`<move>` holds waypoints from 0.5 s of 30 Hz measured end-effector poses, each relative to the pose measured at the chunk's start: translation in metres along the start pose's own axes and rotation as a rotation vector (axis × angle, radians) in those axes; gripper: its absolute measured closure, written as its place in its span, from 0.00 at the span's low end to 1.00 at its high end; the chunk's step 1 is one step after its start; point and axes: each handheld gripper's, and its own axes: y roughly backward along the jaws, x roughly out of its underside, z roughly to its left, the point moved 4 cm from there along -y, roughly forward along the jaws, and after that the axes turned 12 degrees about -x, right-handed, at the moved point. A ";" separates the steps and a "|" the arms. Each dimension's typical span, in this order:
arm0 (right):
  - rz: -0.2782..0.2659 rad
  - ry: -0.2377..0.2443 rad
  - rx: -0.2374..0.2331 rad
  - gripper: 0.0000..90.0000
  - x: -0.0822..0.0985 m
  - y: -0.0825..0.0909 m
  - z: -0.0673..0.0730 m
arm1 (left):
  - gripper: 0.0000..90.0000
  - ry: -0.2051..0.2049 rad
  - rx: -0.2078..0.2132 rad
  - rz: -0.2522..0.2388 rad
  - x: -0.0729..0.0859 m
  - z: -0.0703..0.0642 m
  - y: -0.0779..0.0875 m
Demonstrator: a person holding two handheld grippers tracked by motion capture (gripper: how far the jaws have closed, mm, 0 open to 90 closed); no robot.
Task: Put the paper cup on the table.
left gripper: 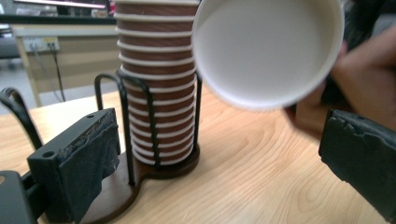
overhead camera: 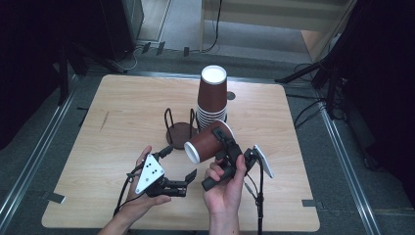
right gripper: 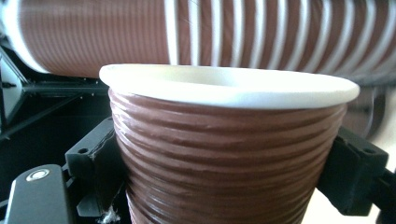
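The right hand-held gripper pinches one cup on its side above the surface, near the stack, while the left hand-held gripper waits spread, so placing looks left.

The person's left hand holds the black left gripper low over the pale wooden counter, its padded fingers spread wide with nothing between them. The right hand holds the black right gripper raised and tilted, its fingers clamped on either side of a ribbed brown paper cup.
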 end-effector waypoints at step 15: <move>-0.074 0.436 0.020 0.16 -0.011 0.005 0.039 | 0.00 0.026 -0.048 0.020 -0.002 0.019 0.010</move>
